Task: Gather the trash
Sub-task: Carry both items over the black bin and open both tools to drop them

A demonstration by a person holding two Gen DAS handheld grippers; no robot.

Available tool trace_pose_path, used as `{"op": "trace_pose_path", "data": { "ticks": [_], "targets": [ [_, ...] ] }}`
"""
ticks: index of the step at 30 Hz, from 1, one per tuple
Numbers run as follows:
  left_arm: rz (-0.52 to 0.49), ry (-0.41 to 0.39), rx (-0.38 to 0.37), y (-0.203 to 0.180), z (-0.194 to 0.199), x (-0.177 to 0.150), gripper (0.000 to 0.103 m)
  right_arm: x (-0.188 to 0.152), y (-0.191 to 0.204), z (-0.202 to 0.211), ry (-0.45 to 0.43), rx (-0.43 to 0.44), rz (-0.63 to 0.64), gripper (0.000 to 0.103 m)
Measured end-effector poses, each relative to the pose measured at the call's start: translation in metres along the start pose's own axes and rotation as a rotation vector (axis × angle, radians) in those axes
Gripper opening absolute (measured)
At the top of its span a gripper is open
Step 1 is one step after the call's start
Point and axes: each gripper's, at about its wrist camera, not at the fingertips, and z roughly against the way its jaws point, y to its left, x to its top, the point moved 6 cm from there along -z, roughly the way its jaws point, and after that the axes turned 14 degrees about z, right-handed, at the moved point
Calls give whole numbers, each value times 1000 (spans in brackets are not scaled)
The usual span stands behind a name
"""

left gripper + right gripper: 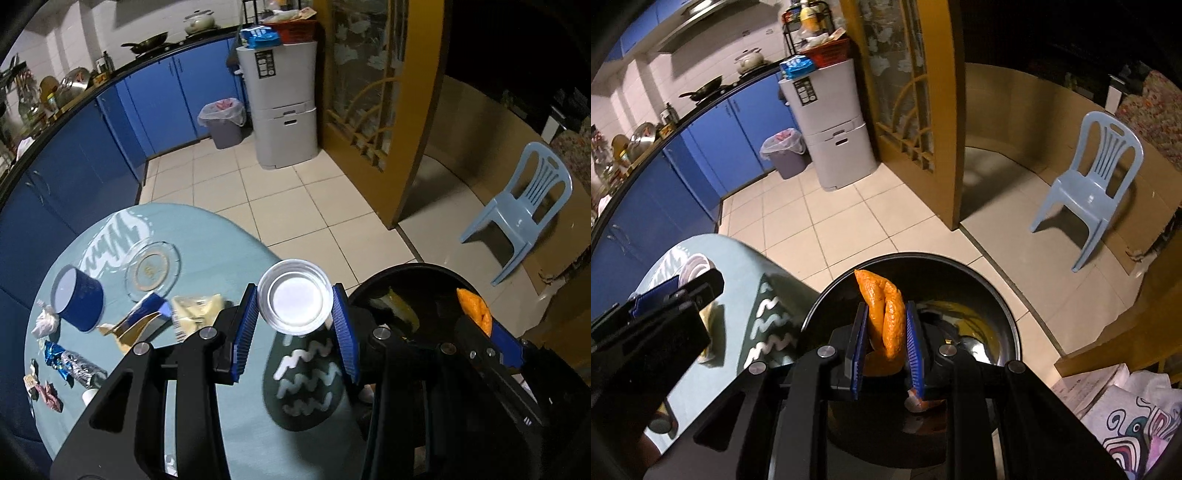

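Clamping a clear plastic cup point(294, 302) between its blue fingers point(246, 325), the left gripper point(295, 314) holds the cup mouth-up above the edge of the teal counter point(229, 258). The right gripper point(884, 341) has its fingers point(857, 347) set narrowly apart and pressed on an orange peel point(884, 317), held over the open black bin point(1004, 295) beside the counter. Wrappers point(74, 365), a blue tin point(77, 299) and a glass plate point(152, 269) remain on the counter.

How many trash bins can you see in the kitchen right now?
2: a black bin right below the right gripper, and a grey lined bin by the blue cabinets. Others may be hidden.
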Motion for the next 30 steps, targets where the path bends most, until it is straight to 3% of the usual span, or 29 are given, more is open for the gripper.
{"op": "trace_pose_path", "data": {
  "ticks": [9,11,13,15,18,30],
  "targets": [
    [-17,11,-17,-15,-12,-4,43,6,-14,-11,14,-10,-34,20],
    [-15,19,-25,-17,-14,-4,53,5,-19,-16,32,0,-50,20],
    [-9,21,-42,-19,-14,-4,72,3,-21,-20,49,0,-56,21],
    [-8,11,-52,-20,-13,-3,76,2,-24,-21,54,-4,-63,22],
    [11,19,-63,-18,-14,-1,92,-1,-28,-21,57,-8,-77,22],
    [56,36,-22,2,-12,-4,92,-8,-19,-32,109,51,-78,22]
  ]
}}
